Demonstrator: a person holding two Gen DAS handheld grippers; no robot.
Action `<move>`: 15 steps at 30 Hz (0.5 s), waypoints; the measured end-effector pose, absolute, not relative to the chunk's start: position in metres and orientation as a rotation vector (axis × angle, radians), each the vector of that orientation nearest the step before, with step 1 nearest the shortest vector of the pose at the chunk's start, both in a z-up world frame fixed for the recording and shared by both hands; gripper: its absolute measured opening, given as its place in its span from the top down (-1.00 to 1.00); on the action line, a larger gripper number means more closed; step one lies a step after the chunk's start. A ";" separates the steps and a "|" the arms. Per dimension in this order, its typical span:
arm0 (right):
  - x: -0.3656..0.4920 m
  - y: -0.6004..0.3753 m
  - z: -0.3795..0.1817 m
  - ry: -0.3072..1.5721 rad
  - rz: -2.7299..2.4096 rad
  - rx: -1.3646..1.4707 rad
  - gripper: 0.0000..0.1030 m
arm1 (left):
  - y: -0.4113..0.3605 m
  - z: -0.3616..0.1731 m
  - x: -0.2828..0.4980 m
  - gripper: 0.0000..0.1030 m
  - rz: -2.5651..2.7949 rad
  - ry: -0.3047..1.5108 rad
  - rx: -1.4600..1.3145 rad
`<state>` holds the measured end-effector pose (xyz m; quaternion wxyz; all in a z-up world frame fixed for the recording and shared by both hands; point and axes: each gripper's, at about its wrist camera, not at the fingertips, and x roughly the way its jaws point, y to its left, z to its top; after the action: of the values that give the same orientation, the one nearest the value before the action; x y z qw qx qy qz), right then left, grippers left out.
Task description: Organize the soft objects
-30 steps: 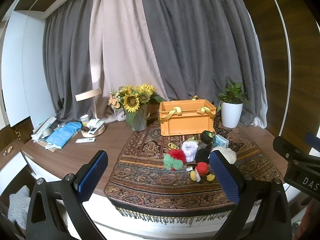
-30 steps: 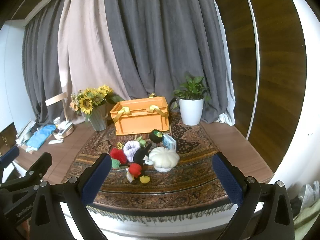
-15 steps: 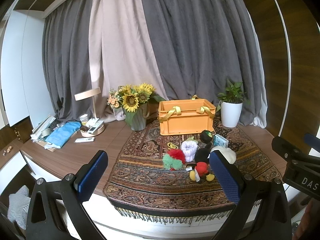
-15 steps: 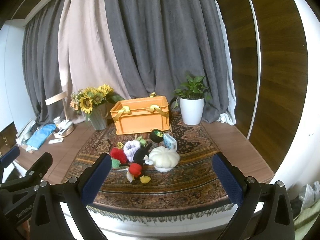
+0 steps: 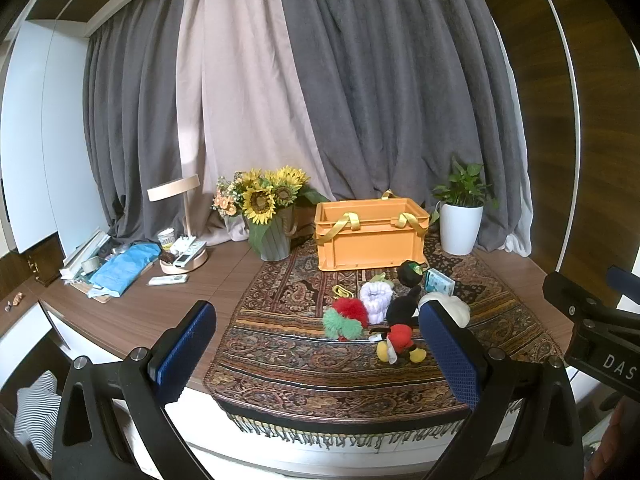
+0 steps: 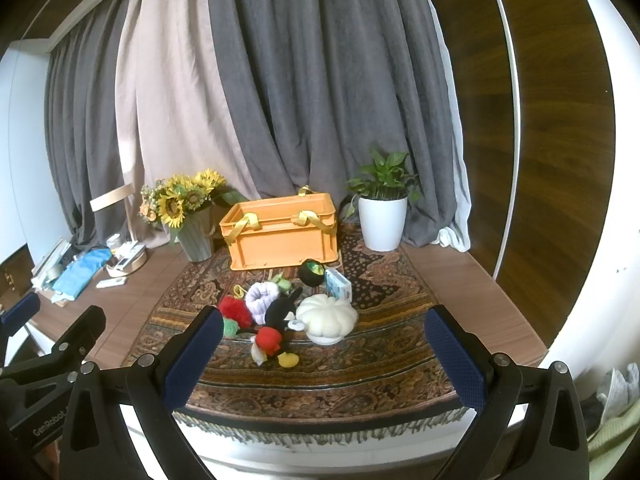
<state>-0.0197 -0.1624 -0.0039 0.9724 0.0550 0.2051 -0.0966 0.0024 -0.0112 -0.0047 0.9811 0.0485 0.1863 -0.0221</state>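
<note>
Item: soft-object sorting, status at outset.

Tools: my left tool (image 5: 316,352) and right tool (image 6: 324,356) both hang short of the surface (image 5: 132,312), jaws spread wide, nothing between them.

Container: orange crate (image 5: 370,234) with yellow strap handles, at the back of the patterned rug (image 5: 304,364). What I can see of its interior shows nothing inside; the floor of it is hidden by the near wall.

Stock awaiting sorting, clustered on the rug in front of the crate:
- mouse plush (image 6: 276,332), black head, red shorts, yellow shoes, lying nearest me
- white pumpkin cushion (image 6: 326,316), just beside the plush
- red and green pompom toy (image 5: 346,318)
- lavender fluffy piece (image 6: 262,296)
- black round toy (image 6: 312,273) with green marking, near the crate
- small blue packet (image 6: 338,286), nature uncertain

Progress, by my judgement: none yet. Every piece remains outside the crate; all picking and placing is left.

Bystanders: sunflower vase (image 5: 268,216), potted plant (image 6: 382,210), lamp (image 5: 178,204).
</note>
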 end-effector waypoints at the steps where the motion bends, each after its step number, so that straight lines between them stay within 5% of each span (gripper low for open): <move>1: -0.019 -0.162 -0.004 0.415 -0.196 0.111 -0.97 | -0.011 -0.005 0.003 -1.00 -0.045 0.375 0.097; 15: -0.020 -0.165 -0.003 0.418 -0.194 0.113 -0.97 | -0.019 -0.006 0.001 -1.00 -0.051 0.379 0.101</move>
<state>-0.0199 -0.1645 -0.0032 0.9720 0.0559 0.2068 -0.0960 0.0013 -0.0185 -0.0061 0.9805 0.0501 0.1881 -0.0255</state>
